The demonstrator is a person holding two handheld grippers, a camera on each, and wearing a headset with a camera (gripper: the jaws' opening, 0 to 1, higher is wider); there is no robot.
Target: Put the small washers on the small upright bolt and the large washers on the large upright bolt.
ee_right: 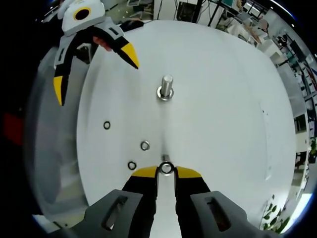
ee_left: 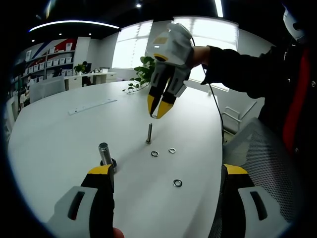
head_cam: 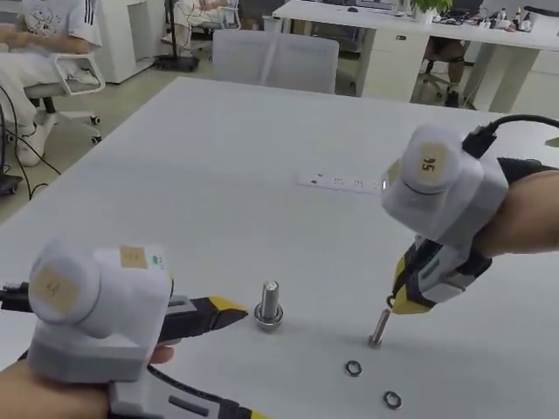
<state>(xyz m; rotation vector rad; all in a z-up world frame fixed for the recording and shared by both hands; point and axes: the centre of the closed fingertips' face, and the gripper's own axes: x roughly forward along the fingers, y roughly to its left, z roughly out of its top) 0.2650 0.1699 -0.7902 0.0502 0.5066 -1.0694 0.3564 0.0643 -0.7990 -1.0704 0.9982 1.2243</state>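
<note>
The large bolt [head_cam: 268, 304] stands upright on the white table [head_cam: 218, 175] with a washer at its base. To its right stands the small bolt [head_cam: 380, 327]. My right gripper [head_cam: 397, 303] is shut on a small washer [ee_right: 166, 168] and holds it just above the small bolt's top [ee_right: 166, 158]. My left gripper [head_cam: 243, 362] is wide open with nothing in it; one yellow fingertip [head_cam: 229, 307] is close to the left of the large bolt. Three loose washers [ee_left: 154, 153] [ee_left: 172, 150] [ee_left: 177, 183] lie near the small bolt [ee_left: 149, 133].
A white power strip [head_cam: 341, 183] lies on the table beyond the bolts. A grey chair [head_cam: 275, 57] stands at the table's far edge. A seated person [head_cam: 44, 44] is off to the back left, and desks stand at the back right.
</note>
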